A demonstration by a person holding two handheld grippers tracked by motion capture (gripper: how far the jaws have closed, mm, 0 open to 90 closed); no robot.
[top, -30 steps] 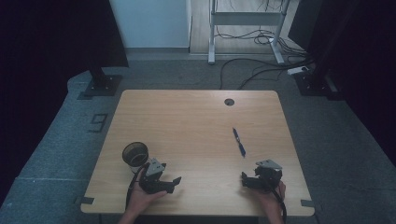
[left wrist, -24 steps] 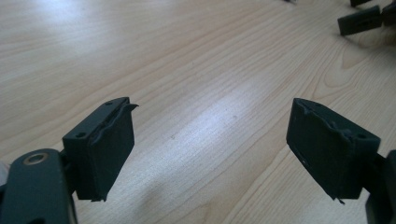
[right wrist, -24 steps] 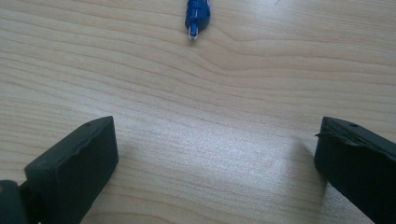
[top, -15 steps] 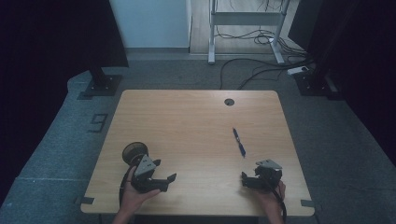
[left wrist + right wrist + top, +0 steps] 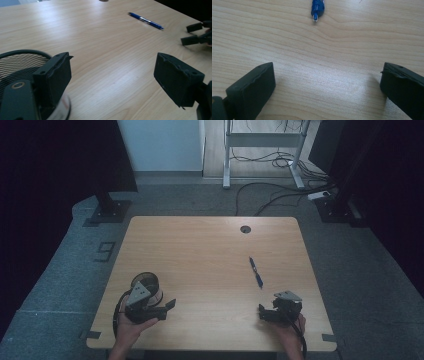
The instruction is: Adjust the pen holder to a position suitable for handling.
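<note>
Left gripper [image 5: 165, 310] & right gripper [image 5: 261, 314] gape empty; blue pen [image 5: 256, 272] just ahead of right, prob light, stiff, slick, rolls – pinch mid-barrel

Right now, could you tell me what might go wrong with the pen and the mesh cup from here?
1. The left gripper has its open jaws right beside the mesh cup. A careless swing could tip the cup, which stands fairly near the left edge of the table.
2. The pen lies flat ahead of the open jaws of the right gripper. Pinched off-centre, it might roll or slip away.
</note>
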